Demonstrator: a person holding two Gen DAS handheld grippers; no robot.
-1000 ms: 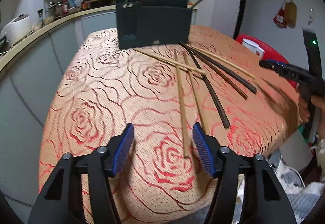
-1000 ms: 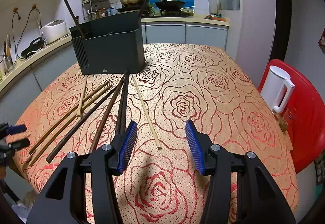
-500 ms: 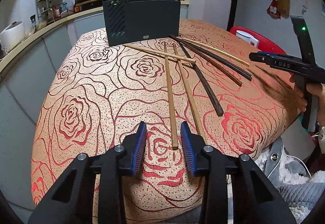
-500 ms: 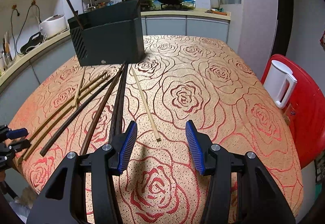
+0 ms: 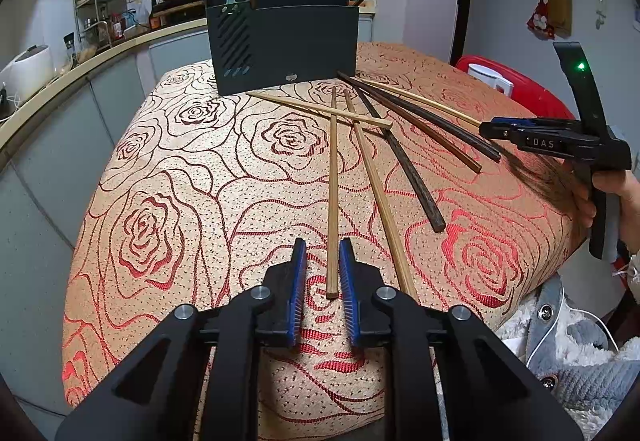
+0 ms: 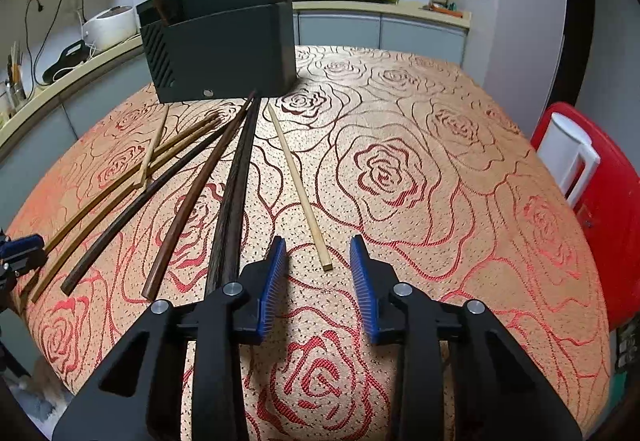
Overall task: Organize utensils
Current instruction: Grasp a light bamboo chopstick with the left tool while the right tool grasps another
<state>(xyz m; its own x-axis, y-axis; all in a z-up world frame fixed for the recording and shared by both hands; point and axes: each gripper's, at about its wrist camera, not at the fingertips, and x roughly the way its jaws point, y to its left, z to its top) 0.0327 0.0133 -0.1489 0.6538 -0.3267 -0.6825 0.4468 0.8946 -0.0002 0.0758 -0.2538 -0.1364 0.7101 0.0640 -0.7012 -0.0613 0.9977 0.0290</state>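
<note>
Several loose chopsticks lie fanned on the rose-patterned tablecloth [image 5: 168, 169] in front of a black utensil holder [image 5: 284, 41], which has a few chopsticks standing in it. My left gripper [image 5: 323, 253] straddles the near end of a light brown chopstick [image 5: 332, 193]; its jaws are narrowed around it with thin gaps still showing on both sides. My right gripper [image 6: 318, 249] is open and empty, its fingers flanking the near end of a pale chopstick [image 6: 298, 185]. A dark chopstick [image 6: 234, 193] lies just left of it. The holder [image 6: 220, 49] shows at the back in the right wrist view.
A red stool with a white kettle [image 6: 568, 157] stands off the table's right side. A kitchen counter with a rice cooker [image 6: 110, 25] and wok runs behind the table. The right gripper [image 5: 552, 141] shows at the table's right edge in the left wrist view.
My left gripper has moved forward to the light brown chopstick's end and its jaws have narrowed from wide open. The right gripper edged slightly forward and stayed open.
</note>
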